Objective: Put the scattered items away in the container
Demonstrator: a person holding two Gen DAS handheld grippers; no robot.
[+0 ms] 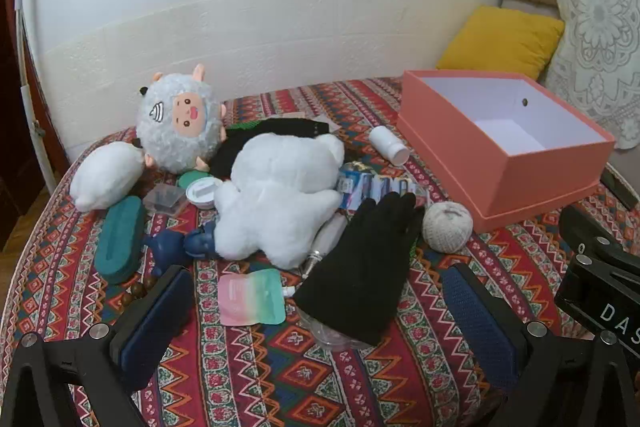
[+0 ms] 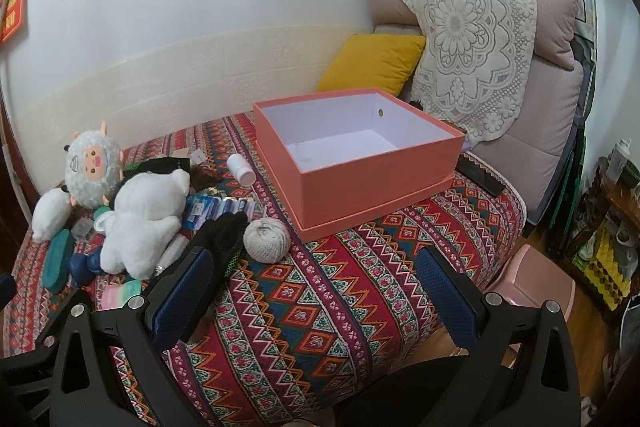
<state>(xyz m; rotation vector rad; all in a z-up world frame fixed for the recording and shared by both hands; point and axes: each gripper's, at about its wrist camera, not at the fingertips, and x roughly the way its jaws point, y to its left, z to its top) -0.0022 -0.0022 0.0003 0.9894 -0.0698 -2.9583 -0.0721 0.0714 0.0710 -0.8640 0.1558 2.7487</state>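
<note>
Salmon cardboard container (image 2: 360, 183), rectangular, white-lined

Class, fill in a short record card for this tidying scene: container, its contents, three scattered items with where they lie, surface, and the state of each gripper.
container: orange box, open, no lid on it
contents: nothing visible inside
item 1: black glove, lying just left of the ball of twine
item 2: white plush toy, in the middle of the pile
item 3: white bottle, on its side near the box
surface: patterned cloth
left gripper: open, holding nothing
right gripper: open, holding nothing
</note>
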